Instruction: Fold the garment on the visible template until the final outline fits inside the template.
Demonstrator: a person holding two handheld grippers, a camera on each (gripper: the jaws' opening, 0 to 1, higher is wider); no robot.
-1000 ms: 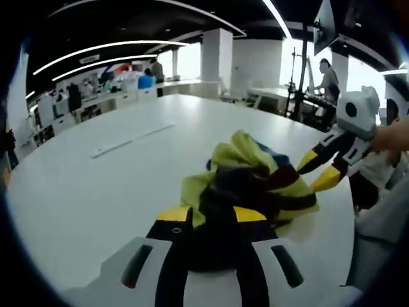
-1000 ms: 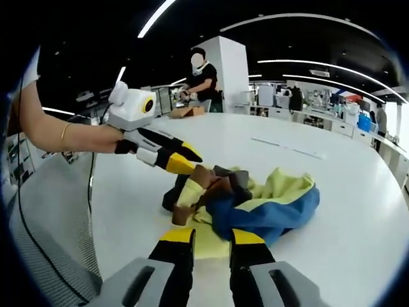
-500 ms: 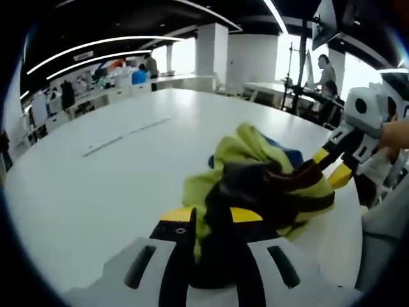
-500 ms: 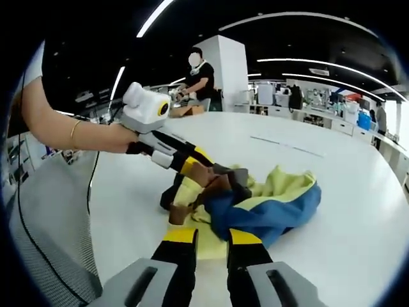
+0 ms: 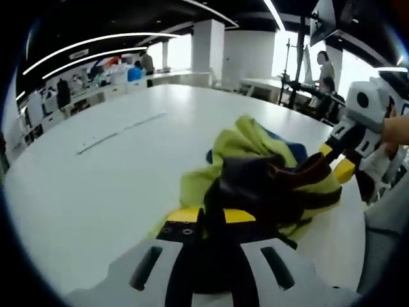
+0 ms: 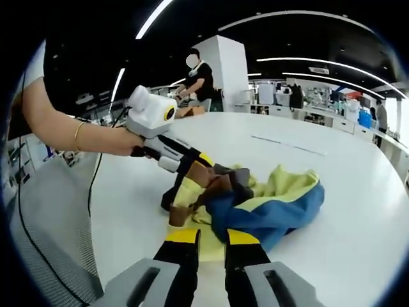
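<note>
- Left gripper view: the left gripper (image 5: 208,220) has its two yellow-tipped jaws pinching a dark brown fold of the garment (image 5: 268,176), with cloth bunched between and over the tips.
- The garment lies crumpled on the white table (image 5: 96,173), directly ahead of these jaws; yellow-green fabric rises behind the dark part, and a patch of blue shows at the far side.
- The right gripper (image 5: 335,160) enters from the right, held by a hand (image 5: 396,131), its yellow tips touching the garment's far edge.
- A thin pale strip (image 5: 118,133) lies on the table well ahead and to the left of the jaws, apart from the garment.
- Right gripper view: the right gripper (image 6: 211,240) has its jaws nearly together over the yellow hem at the near edge of the garment (image 6: 268,208); whether they actually grip the cloth cannot be told.
- The left gripper (image 6: 192,167), ahead and to the left, has its tips buried in the brown folds.
- A person (image 6: 201,77) stands beyond the table's far edge.
</note>
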